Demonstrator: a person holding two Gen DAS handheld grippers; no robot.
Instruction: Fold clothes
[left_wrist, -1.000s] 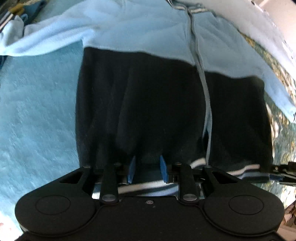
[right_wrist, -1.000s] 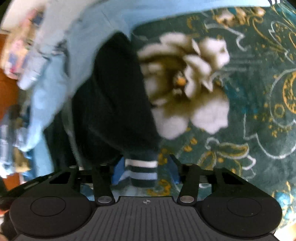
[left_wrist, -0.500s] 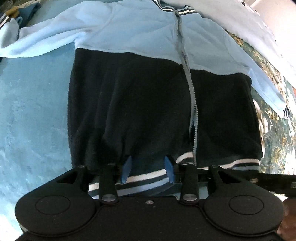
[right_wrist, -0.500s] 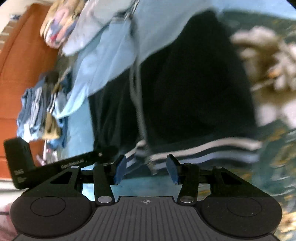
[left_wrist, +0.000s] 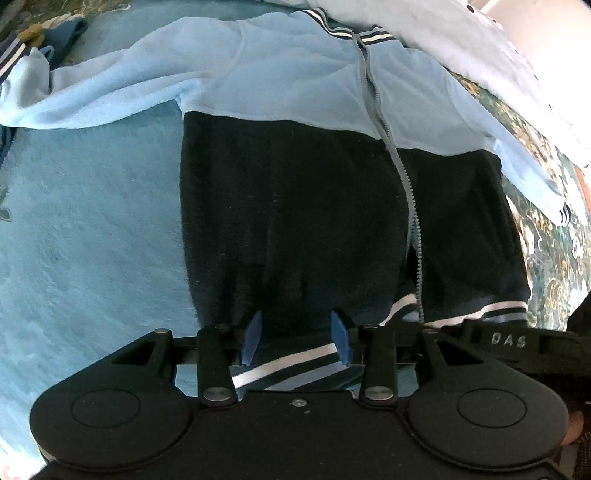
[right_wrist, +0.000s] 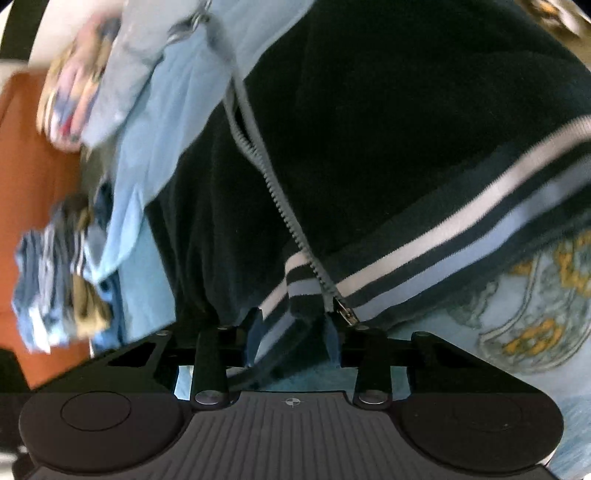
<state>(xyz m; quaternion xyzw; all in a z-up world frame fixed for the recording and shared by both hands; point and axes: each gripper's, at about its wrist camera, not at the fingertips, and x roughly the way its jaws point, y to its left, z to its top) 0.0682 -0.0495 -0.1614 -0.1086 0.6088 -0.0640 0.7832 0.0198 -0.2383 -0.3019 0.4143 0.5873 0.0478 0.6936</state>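
Left gripper (left_wrist: 295, 338): blue pads part-spread, jaws just been opening, striped hem band (left_wrist: 291, 363) lying between them; pads seem clear of the cloth, no pinch visible. Right gripper (right_wrist: 291, 330): jaws just been closing, straddling hem at the zip's bottom end; blur hides whether pads press, so grip cannot be told.

Beyond the fingers, zip jacket (left_wrist: 295, 221) spread flat, front up, hem nearest both cameras. Lower body black; chest and sleeves light blue; collar striped at far end. Grey zipper (left_wrist: 402, 173) running hem to collar, parted near the bottom, slider (right_wrist: 345, 312) just beside right pad.

Under the jacket on its left side, pale blue fleecy blanket (left_wrist: 81, 240); on its right side, dark green floral cover (left_wrist: 554, 258).

Farther: one sleeve stretched out left, other angled down right. Pale garment (left_wrist: 461, 40) past the collar. Blurred heap of clothes (right_wrist: 59, 266) against an orange-brown surface (right_wrist: 29, 166).
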